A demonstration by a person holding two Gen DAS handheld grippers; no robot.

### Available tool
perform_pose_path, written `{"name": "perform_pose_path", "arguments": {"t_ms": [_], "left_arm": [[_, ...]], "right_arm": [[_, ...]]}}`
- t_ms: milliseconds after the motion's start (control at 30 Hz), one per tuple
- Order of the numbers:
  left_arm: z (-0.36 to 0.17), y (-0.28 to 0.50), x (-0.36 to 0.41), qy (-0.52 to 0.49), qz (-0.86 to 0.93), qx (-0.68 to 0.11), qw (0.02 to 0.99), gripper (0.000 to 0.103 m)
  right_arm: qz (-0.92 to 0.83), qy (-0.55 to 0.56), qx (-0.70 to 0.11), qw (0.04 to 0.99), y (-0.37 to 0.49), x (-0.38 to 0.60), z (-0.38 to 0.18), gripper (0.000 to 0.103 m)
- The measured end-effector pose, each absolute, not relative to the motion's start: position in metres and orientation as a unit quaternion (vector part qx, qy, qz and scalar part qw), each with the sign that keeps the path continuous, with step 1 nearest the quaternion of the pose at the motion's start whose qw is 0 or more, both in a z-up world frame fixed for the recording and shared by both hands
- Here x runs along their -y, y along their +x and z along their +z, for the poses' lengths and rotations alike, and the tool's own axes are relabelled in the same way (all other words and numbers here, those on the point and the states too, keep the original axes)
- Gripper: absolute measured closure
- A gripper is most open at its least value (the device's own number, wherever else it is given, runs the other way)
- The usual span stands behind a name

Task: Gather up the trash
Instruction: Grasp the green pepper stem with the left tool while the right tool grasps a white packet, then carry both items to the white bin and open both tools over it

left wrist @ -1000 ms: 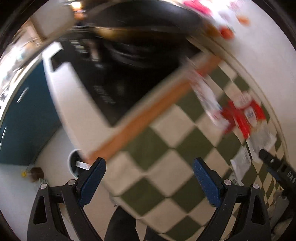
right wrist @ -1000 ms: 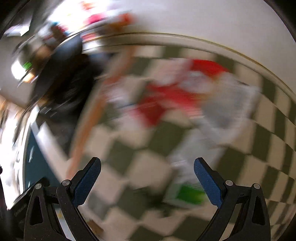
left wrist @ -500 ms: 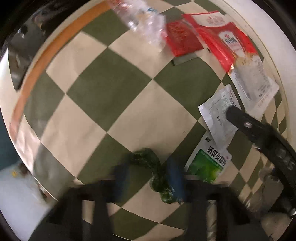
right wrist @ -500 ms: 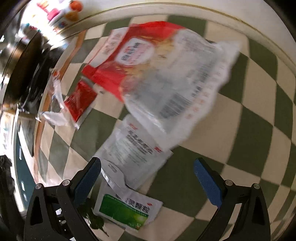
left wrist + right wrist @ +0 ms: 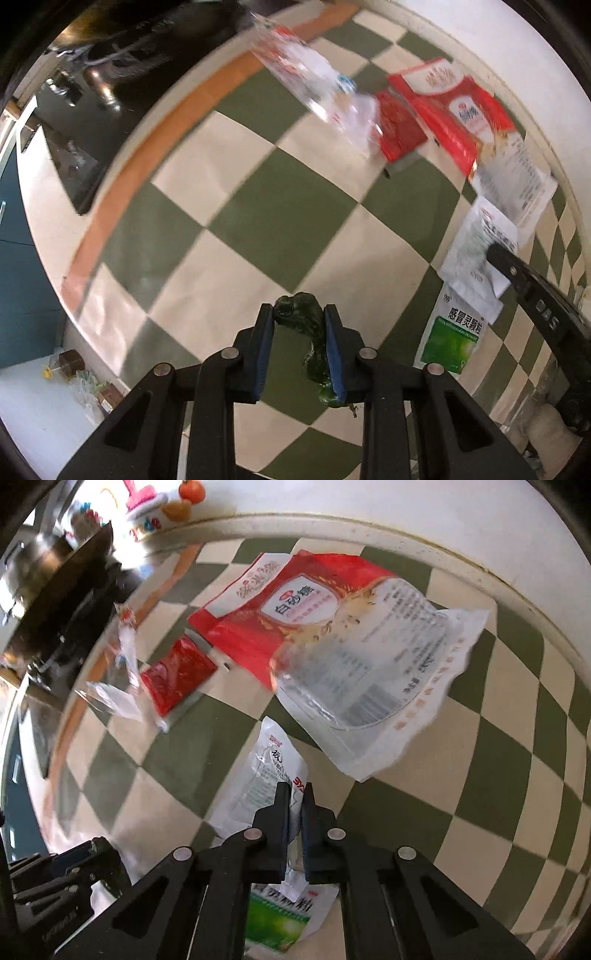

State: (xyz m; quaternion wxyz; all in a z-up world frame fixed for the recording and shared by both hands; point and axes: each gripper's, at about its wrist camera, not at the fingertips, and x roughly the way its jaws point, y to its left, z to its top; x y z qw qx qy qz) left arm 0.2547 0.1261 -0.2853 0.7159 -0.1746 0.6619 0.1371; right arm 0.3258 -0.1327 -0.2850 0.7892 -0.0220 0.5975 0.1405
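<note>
The left gripper points down at the checked cloth, its blue pads pressed on a dark green scrap squeezed between them. The right gripper has just closed, pinching the edge of a white sachet. Directly under its fingers lies a green-and-white packet. Ahead of it a big red-and-clear bag sprawls, partly over another red packet; a small red sachet and a clear wrapper lie ahead to the left. Nothing blocks either grip.

Bare checkered cloth left – wrappers (red, white) crowd right.
</note>
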Motion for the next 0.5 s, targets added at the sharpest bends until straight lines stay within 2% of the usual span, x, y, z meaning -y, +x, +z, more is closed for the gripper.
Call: {"name": "perform_pose_path", "arguments": {"t_ms": [167, 500], "left_arm": [[-0.255, 0.227, -0.156, -0.200, 0.147, -0.633, 0.733, 0.080], [-0.218, 0.166, -0.226, -0.247, 0.196, -0.575, 0.755, 0.080]], "right_arm": [[0.157, 0.006, -0.587, 0.794, 0.303, 0.129, -0.253, 0.098], [0.220, 0.044, -0.566, 0.793, 0.281, 0.048, -0.198, 0.099]]}}
